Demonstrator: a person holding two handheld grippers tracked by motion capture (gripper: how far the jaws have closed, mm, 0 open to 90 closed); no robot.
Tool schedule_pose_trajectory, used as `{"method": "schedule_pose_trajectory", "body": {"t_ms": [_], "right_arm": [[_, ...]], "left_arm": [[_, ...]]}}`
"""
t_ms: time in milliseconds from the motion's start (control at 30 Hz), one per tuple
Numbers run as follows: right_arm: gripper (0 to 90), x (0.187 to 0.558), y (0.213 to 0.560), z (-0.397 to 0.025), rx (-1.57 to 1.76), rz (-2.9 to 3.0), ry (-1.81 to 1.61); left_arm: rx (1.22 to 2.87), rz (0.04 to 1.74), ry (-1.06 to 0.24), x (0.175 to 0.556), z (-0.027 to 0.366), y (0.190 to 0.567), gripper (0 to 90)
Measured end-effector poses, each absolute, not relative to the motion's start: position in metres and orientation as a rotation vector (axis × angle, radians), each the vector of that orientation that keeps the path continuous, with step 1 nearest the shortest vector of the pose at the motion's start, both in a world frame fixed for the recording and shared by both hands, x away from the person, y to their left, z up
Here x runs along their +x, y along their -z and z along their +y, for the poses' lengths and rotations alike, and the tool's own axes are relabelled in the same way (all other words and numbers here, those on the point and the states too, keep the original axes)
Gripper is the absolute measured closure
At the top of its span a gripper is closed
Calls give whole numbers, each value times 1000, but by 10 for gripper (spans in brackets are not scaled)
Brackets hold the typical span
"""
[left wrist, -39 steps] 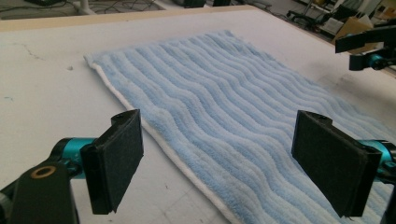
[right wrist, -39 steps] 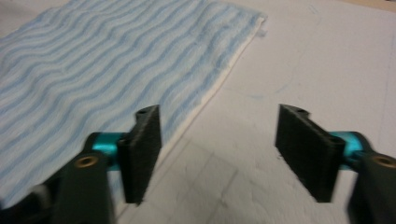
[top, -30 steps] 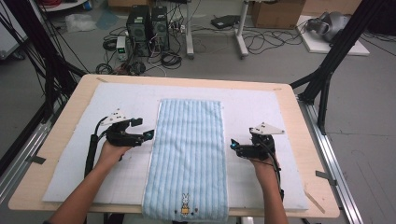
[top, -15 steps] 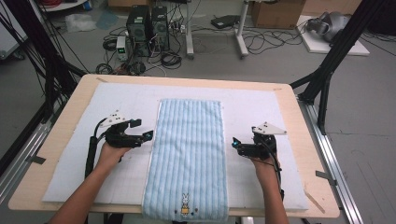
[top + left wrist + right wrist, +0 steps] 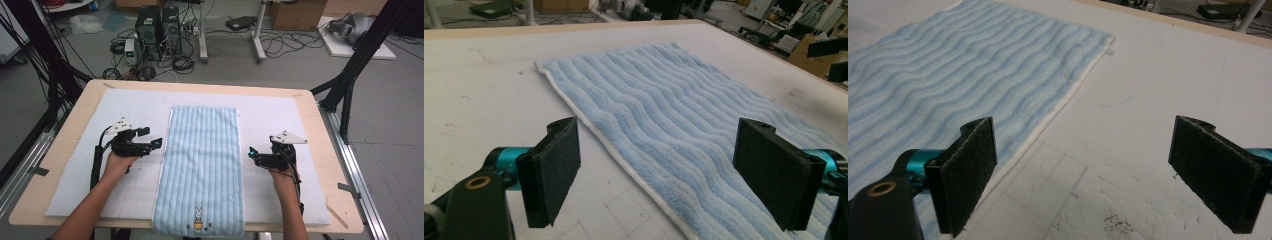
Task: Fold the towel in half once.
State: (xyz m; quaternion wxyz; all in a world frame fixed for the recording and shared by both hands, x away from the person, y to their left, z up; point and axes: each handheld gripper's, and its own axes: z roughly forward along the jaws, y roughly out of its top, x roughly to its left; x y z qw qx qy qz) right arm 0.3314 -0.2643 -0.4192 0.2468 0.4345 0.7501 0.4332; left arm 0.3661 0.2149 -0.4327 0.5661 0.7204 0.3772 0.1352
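Left gripper (image 5: 155,145) and right gripper (image 5: 252,154) flanking the blue towel (image 5: 202,165); fingers wide, empty.

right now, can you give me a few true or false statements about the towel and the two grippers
1. The towel lies flat, spread between the two grippers. True.
2. The left gripper is shut on the towel's edge. False: its jaws stand open, holding nothing.
3. The right gripper is open beside the towel's right edge. True.
4. The towel is plain red. False: it is light blue with stripes.
5. A small rabbit figure sits at the towel's near end. True.
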Motion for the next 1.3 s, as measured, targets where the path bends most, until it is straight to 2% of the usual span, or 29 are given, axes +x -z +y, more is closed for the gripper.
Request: {"method": "schedule_pose_trajectory", "body": {"t_ms": [200, 267, 333, 567, 733, 900, 1033, 1300], "right_arm": [[113, 332, 420, -263, 1174, 2057, -1181], [113, 333, 420, -263, 1174, 2059, -1189], [113, 332, 420, -263, 1176, 2061, -1196], [113, 332, 420, -263, 1170, 2080, -1203], [113, 333, 422, -262, 1180, 2091, -1203], [113, 334, 422, -262, 1189, 2098, -1202], [113, 334, 423, -262, 1191, 2100, -1200], [113, 334, 423, -262, 1197, 2097, -1225]], "left_arm": [[1712, 917, -319, 371, 214, 435, 205], [1730, 985, -356, 375, 211, 434, 248], [1717, 1027, -333, 380, 210, 434, 276], [1724, 1055, -312, 402, 203, 435, 294], [1758, 1053, -302, 420, 193, 429, 367], [1798, 1072, -299, 433, 178, 429, 340], [1876, 1078, -337, 439, 167, 434, 342], [1954, 1111, -415, 444, 160, 441, 402]]}}
